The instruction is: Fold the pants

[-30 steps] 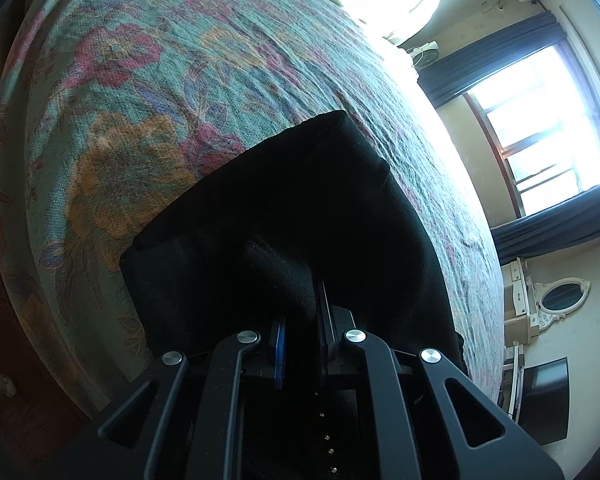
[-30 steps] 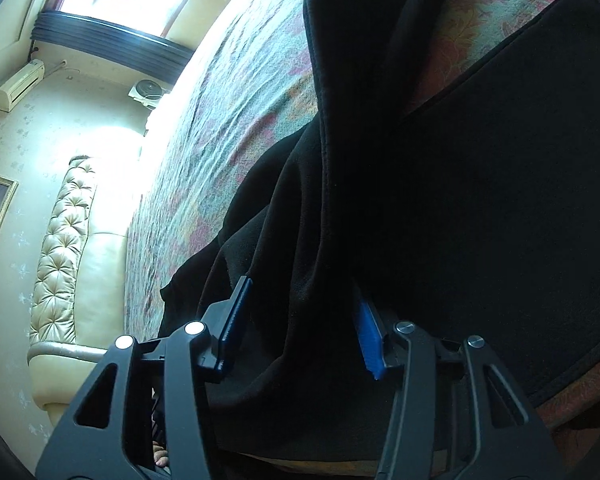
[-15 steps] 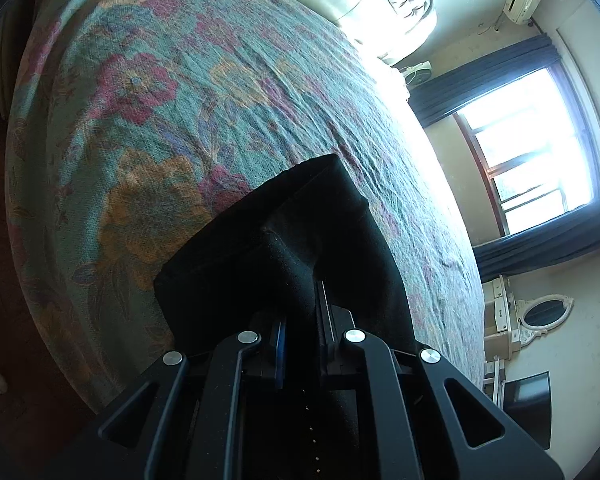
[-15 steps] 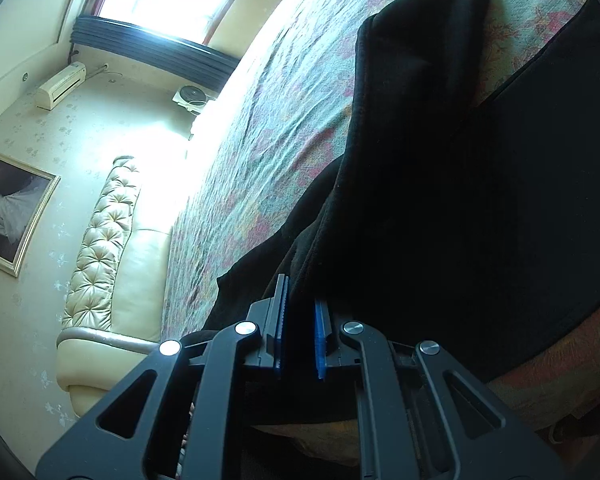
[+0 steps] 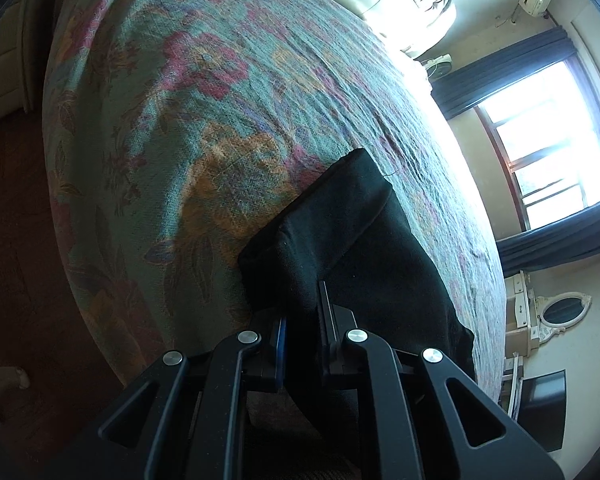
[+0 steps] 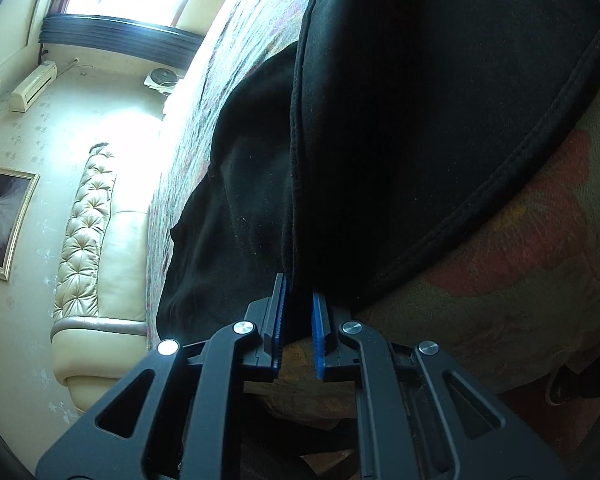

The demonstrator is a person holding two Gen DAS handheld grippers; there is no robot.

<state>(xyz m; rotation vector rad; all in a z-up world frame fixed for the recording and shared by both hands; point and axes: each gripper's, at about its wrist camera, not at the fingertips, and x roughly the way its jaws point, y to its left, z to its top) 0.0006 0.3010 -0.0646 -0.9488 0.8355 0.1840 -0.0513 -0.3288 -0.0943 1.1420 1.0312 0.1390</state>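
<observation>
1. The left gripper point(image 5: 302, 320) was closed on a fold of the black pants point(image 5: 340, 240), and the cloth rose between its two fingers.
2. The right gripper point(image 6: 299, 320) pinched a hemmed edge of the pants point(image 6: 420, 120) with only a narrow gap between its blue pads point(image 6: 318, 344).
3. The pants lay near the edge of the floral bedspread point(image 5: 180, 120).
4. Beyond the left gripper, the bedspread was bare up to the tufted headboard point(image 6: 86, 220).
</observation>
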